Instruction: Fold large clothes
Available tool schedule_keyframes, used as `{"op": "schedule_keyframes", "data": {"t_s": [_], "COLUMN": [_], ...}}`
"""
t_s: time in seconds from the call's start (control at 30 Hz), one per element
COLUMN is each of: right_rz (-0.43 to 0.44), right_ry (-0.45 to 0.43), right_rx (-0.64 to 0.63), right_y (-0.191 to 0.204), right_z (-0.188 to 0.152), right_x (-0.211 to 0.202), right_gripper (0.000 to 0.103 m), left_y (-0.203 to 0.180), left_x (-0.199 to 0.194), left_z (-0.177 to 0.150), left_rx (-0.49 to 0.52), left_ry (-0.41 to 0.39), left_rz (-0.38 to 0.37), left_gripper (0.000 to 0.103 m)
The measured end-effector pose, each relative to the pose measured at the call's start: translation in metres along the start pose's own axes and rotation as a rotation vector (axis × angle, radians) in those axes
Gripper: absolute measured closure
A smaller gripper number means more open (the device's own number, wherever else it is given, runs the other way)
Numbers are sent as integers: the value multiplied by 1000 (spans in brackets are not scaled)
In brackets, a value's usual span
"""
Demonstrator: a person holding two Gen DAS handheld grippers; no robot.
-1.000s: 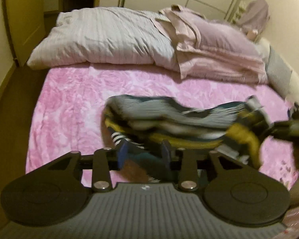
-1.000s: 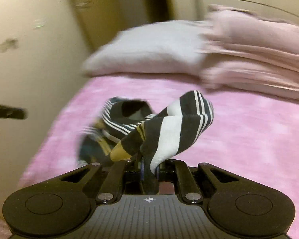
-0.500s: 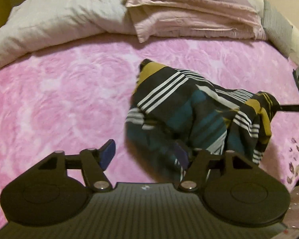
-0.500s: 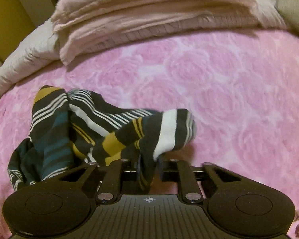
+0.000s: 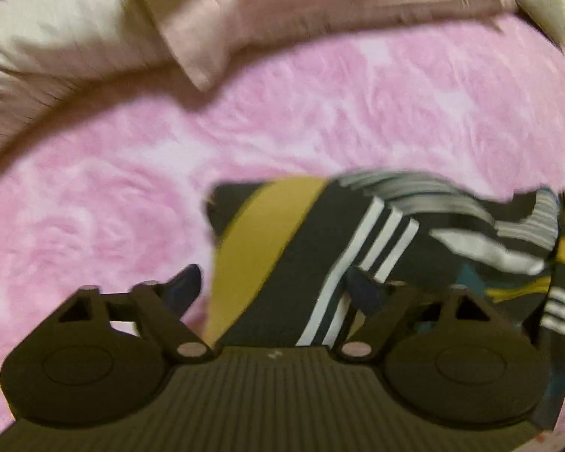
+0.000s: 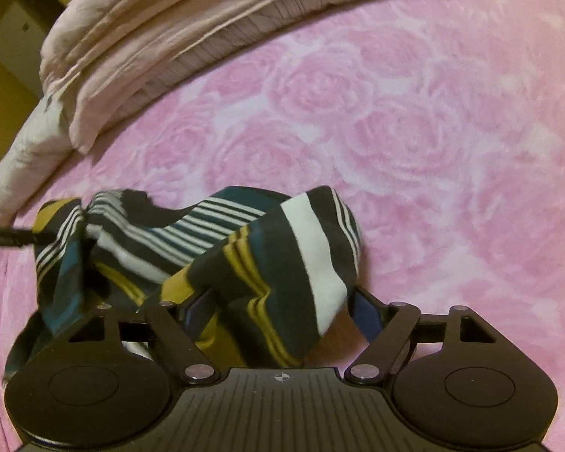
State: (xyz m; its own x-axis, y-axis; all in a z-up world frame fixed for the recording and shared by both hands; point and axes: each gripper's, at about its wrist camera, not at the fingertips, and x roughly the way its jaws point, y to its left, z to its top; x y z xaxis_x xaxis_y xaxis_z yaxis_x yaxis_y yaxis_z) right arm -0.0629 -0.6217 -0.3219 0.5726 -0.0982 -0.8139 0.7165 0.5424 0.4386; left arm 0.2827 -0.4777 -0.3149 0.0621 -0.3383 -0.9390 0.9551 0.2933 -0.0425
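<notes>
A crumpled striped garment (image 5: 312, 248) in black, white, mustard and teal lies on the pink rose-patterned bed cover (image 5: 94, 203). In the left wrist view my left gripper (image 5: 273, 280) is open wide, and a mustard and black fold of the cloth lies loose between its blue-tipped fingers (image 5: 186, 286). In the right wrist view the garment (image 6: 214, 241) drapes over my right gripper (image 6: 278, 303), which is open with the cloth resting slack across the gap. A dark bar of the left gripper (image 6: 11, 239) reaches the cloth's far left end.
A grey-white duvet (image 5: 49, 49) and folded pale pink bedding (image 6: 169, 37) are piled along the head of the bed. Bare pink cover (image 6: 452, 143) stretches to the right of the garment. Yellowish wardrobe doors (image 6: 3, 49) stand behind.
My right gripper has let go of the garment and now stands wide open. The left gripper stays open and has moved in over the cloth. The garment has dropped onto the bed.
</notes>
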Motion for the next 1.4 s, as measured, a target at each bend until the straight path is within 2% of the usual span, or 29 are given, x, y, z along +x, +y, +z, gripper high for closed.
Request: {"op": "schedule_keyframes", "data": {"t_s": [0.03, 0.07, 0.1, 0.13, 0.23, 0.33, 0.43, 0.53, 0.6, 0.7, 0.77, 0.8, 0.83, 0.9, 1.0, 1.03, 1.13, 1.2, 1.27, 1.3, 1.4], "right_rz": [42, 70, 74, 54, 45, 75, 76, 42, 6, -43, -133, -215, -293, -287, -241, -235, -208, -180, -144, -135, -145], "right_ry": [3, 7, 20, 27, -1, -29, -63, -162, -224, -304, -306, -313, -339, -354, -293, -258, -149, -72, -1, 30, 100], "right_rx": [17, 29, 29, 25, -13, -49, -97, -170, -218, -307, -295, -255, -217, -192, -189, -184, -131, -140, -198, -238, -338], "right_y": [-2, -4, -3, -1, 7, 12, 16, 19, 16, 6, -10, -16, -22, -26, -24, -23, -19, -9, 7, 16, 33], "right_z": [0, 0, -1, -1, 4, 9, 18, 46, 75, 122, 153, 161, 164, 155, 112, 96, 36, -6, -38, -52, -90], "right_x": [6, 11, 14, 13, -14, -63, -127, -201, -234, -247, -232, -225, -222, -219, -202, -193, -163, -138, -109, -94, -51], "right_gripper": [36, 47, 71, 82, 89, 91, 91, 91, 91, 86, 66, 48, 41, 40, 38, 38, 38, 37, 35, 34, 33], "left_y": [-2, -5, -7, -10, -21, -37, -58, -79, -89, -99, -105, -106, -107, -108, -114, -116, -127, -132, -142, -149, -164], "left_x": [7, 12, 13, 11, -20, -77, -148, -208, -234, -240, -228, -215, -201, -178, -162, -161, -144, -134, -123, -120, -105], "left_z": [-1, -3, -6, -7, -17, -31, -49, -51, -42, -8, 18, 33, 43, 54, 40, 30, -12, -36, -59, -72, -105], "left_rx": [20, 31, 33, 35, 44, 13, -25, -73, -98, -99, -99, -115, -127, -158, -153, -146, -145, -157, -167, -170, -187], "left_ry": [12, 19, 26, 25, -27, -122, -227, -311, -361, -424, -451, -441, -421, -373, -343, -338, -284, -245, -219, -210, -158], "left_rz": [-15, -26, -34, -26, 13, 32, 31, 31, 8, -24, -33, -31, -10, 40, 36, 30, -4, -24, -53, -63, -88], "left_gripper": [54, 61, 76, 89, 95, 96, 96, 96, 96, 95, 90, 81, 73, 72, 69, 67, 66, 66, 65, 62, 59]}}
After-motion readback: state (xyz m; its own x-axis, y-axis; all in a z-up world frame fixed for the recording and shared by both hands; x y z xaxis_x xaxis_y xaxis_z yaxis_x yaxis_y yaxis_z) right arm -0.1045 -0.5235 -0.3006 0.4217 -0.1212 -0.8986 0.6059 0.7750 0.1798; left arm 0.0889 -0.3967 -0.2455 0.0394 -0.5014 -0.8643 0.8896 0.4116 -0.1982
